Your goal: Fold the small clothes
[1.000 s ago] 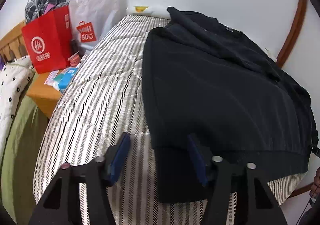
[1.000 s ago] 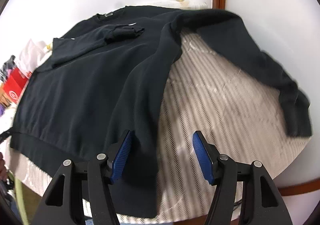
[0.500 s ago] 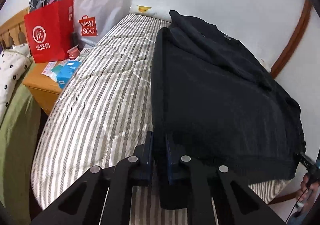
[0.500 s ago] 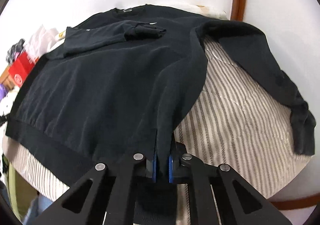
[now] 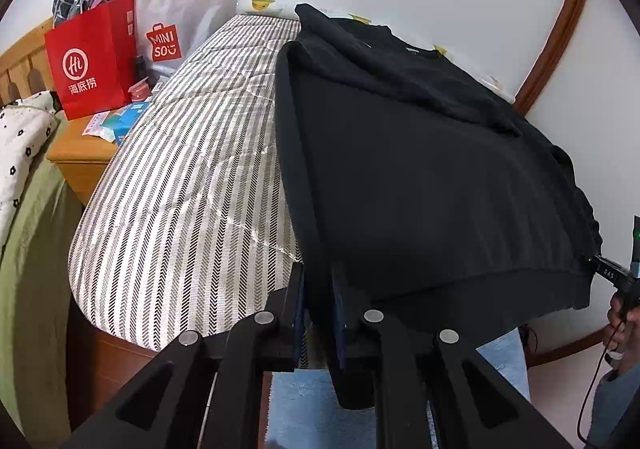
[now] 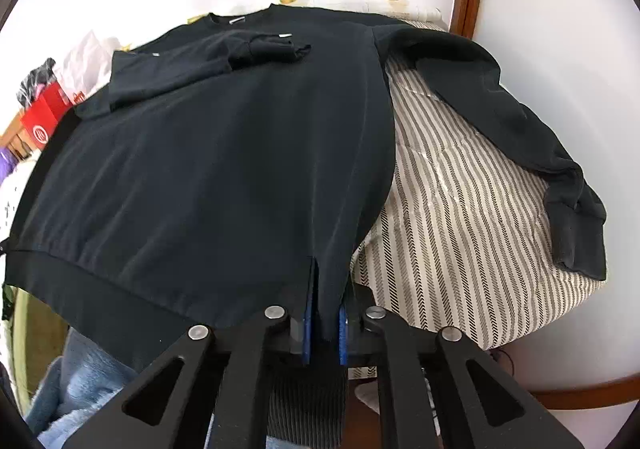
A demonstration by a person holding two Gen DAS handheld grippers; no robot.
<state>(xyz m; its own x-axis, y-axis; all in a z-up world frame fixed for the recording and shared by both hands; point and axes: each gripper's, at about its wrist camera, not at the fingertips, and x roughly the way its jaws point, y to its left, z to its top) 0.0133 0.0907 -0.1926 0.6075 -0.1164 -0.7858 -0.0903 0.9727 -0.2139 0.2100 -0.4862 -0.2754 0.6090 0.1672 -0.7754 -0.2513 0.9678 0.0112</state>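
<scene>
On the striped mattress (image 5: 192,169): a black sweatshirt (image 5: 432,185) is spread flat, its neck toward the white wall.
Hem: the ribbed band (image 6: 120,289) is drawn just past the near edge of the mattress.
Left sleeve: it is folded across the chest of the sweatshirt, cuff (image 6: 276,49) near the collar.
Right sleeve (image 6: 532,153): it is laid out on the bare mattress, apart from the body.
Left gripper (image 5: 319,313): it is clamped on the left hem corner of the sweatshirt; the side edge is pinched between the pads and the fabric is lifted into a ridge. Its jaws have just been closing.
Right gripper (image 6: 324,323): it is clenched on the right hem corner of the sweatshirt, cloth gathered between the blue pads (image 6: 307,329). Its jaws have just been closing.
Beside the mattress, left: a wooden nightstand (image 5: 80,157) is loaded with a red paper bag (image 5: 90,57) and a white plastic bag (image 5: 180,13).
</scene>
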